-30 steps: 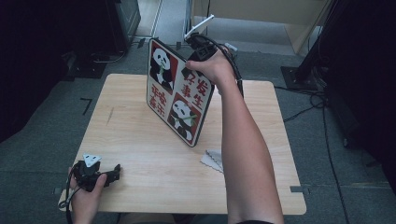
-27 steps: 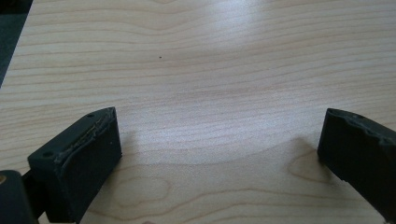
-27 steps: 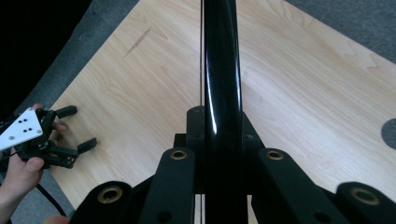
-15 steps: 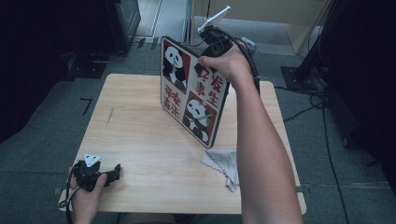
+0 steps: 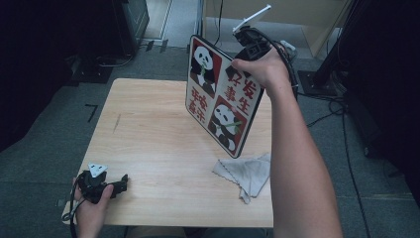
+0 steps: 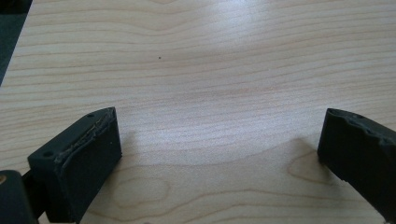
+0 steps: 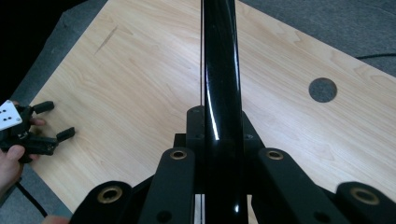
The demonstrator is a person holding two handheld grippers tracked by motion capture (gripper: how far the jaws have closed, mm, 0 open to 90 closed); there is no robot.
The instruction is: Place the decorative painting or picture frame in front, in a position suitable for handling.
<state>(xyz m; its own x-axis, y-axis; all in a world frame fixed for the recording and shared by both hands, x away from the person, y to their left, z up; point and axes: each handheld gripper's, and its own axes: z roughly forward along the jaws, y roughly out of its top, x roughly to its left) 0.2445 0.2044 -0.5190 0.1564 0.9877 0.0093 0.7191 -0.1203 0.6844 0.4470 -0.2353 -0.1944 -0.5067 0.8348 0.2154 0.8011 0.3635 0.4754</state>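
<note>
The right gripper (image 5: 250,42) clamped the top edge of the flat square panda-printed board (image 5: 223,96), lifted tilted above the pale wooden surface (image 5: 158,134), apparently clear of it. At seven o'clock, the left gripper (image 5: 116,184) rested with fingers spread wide, empty; a crumpled grey cloth (image 5: 245,173) lay at five o'clock.

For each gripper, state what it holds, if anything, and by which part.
Right gripper clamps the black-edged panda picture board by its top edge. Left gripper holds nothing; jaws open.
</note>
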